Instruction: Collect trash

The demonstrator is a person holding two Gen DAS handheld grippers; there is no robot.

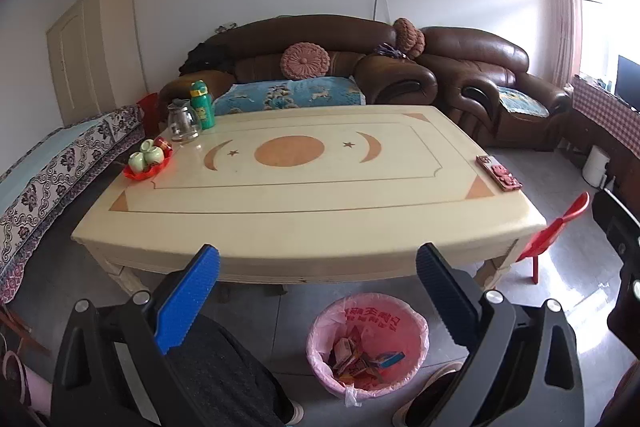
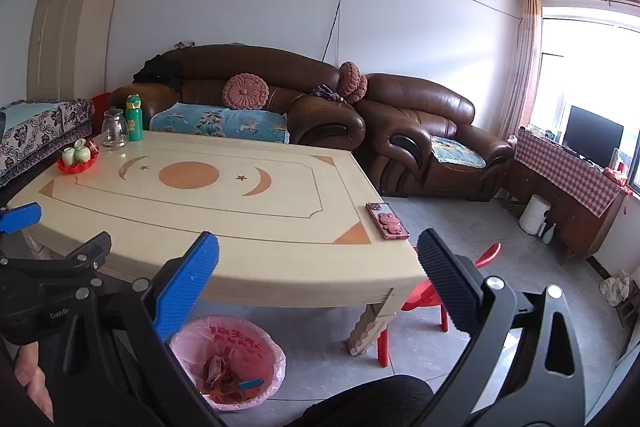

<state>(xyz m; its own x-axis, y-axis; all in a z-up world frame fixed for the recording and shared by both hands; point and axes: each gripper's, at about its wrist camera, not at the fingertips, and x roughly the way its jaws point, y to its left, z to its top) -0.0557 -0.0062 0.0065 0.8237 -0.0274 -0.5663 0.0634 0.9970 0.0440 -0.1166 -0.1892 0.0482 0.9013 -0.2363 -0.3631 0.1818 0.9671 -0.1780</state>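
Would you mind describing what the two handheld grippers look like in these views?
The left gripper and right gripper match: black plastic frames with silver pivot bolts and triangular cut-outs. On each, one finger carries a blue ridged pad, the other a black ridged pad. White lettering beginning "GenR" marks the left one's body. No cables show.

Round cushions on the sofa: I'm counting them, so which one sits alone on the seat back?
The pink round cushion above the blue blanket. The other cushions are stacked together on the armrest between the two sofas.

bright daylight | window (image 2: 580, 67) blown out | floor glare | fisheye edges curved
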